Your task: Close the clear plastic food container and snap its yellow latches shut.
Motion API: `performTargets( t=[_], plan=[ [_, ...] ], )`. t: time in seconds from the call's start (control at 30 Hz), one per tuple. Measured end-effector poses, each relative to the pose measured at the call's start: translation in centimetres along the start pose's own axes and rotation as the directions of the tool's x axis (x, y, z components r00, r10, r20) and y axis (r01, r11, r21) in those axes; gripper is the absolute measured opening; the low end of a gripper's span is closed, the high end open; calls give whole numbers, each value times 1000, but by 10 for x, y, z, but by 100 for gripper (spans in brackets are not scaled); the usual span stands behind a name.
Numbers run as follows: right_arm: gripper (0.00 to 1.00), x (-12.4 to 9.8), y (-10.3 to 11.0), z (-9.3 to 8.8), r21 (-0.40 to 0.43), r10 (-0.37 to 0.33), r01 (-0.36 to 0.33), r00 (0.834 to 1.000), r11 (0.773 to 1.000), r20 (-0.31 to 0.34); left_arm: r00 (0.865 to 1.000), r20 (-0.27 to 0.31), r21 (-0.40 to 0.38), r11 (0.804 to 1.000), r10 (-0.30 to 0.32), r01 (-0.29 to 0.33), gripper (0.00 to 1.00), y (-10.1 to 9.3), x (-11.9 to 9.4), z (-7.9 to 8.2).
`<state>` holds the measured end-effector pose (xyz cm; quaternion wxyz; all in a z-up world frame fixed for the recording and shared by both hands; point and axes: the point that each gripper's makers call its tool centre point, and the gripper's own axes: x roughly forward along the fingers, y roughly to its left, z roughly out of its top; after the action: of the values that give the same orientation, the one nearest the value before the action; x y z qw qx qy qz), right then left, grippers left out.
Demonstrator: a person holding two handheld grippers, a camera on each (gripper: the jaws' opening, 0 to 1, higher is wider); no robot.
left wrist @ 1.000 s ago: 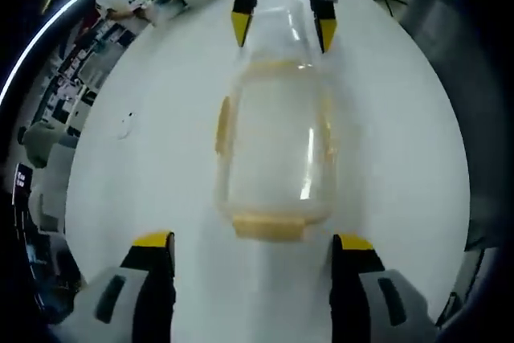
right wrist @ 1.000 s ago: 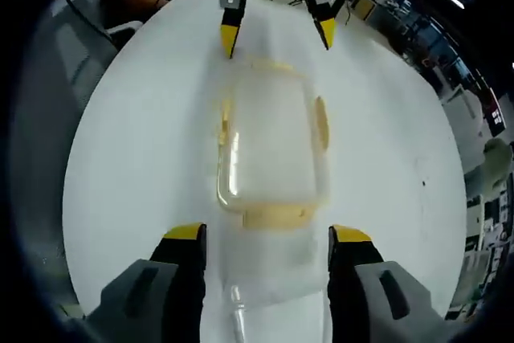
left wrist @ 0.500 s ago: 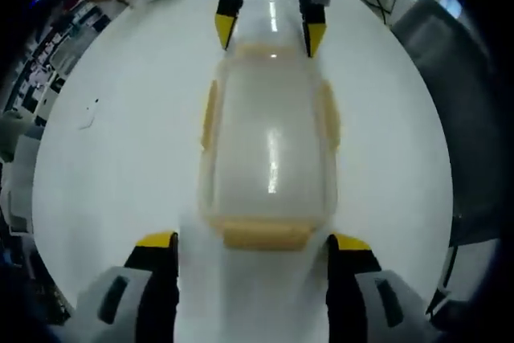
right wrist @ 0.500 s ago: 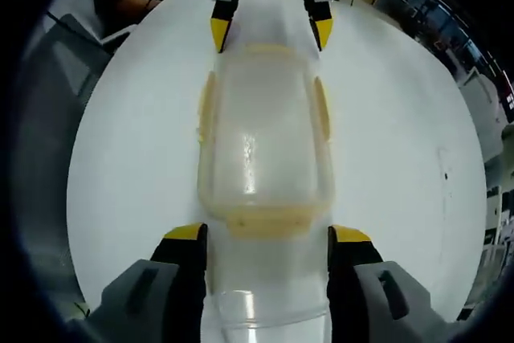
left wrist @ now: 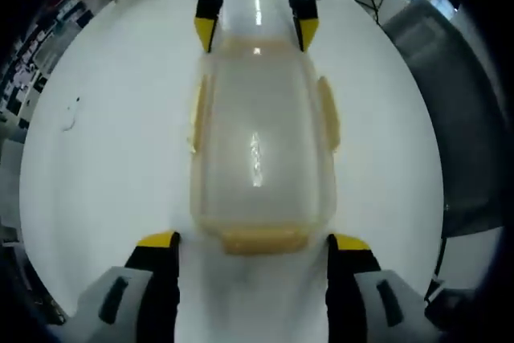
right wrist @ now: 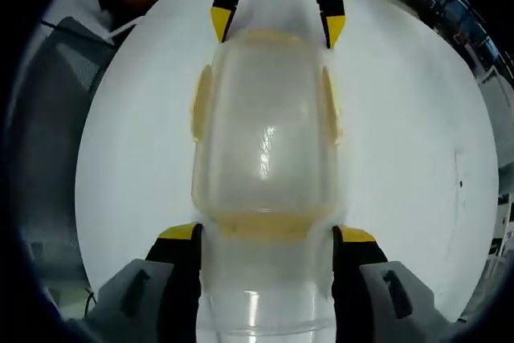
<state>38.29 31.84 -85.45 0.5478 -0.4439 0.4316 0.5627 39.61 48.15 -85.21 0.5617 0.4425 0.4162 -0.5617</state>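
So in the left gripper view, my left gripper (left wrist: pixel 250 240) has its jaws spread wide at the bottom of the frame, holding nothing, and the food container (left wrist: pixel 259 130) sits dead centre on the white counter (left wrist: pixel 104 166), its near end now right between my yellow tips. A second ago it was clearly further up the frame with bare counter in front of it, so I've closed in a lot. The near yellow latch (left wrist: pixel 265 238) is just above my jaws, side latches run along the left and right edges, and the right gripper (left wrist: pixel 250 34) comes in from the top of the frame, jaws apart around the far end. Right gripper view is the mirror of that: my right jaws are open at the bottom, the container fills the middle, and its near edge now reaches down between my tips, where half a second ago it stopped just above them. The left gripper pokes in at the top centre, open around the far end. The lid looks seated on the tub already, but I can't tell whether any latch is actually clicked down. Inside looks empty, just glare and cloudy plastic. My guess is the end latches are next.
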Motion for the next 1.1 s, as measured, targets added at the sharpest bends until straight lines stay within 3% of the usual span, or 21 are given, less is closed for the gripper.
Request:
performTargets(
  t=[0.43, 0.7, 1.1],
  plan=[
    [73, 1, 3, 3, 8, 3, -3, 1000, 1000, 17, 1000, -24, 4, 1000, -3, 3, 73, 2, 1, -1],
    [73, 2, 1, 3, -2, 7, -7, 1000, 1000, 2, 998, -71, -10, 1000, 0, -1, 66, 7, 1, 0],
    [72, 2, 5, 4, -4, 5, -5, 1000, 1000, 1, 998, -60, -25, 1000, 5, -7, 59, 7, -1, 1]
  ],
)
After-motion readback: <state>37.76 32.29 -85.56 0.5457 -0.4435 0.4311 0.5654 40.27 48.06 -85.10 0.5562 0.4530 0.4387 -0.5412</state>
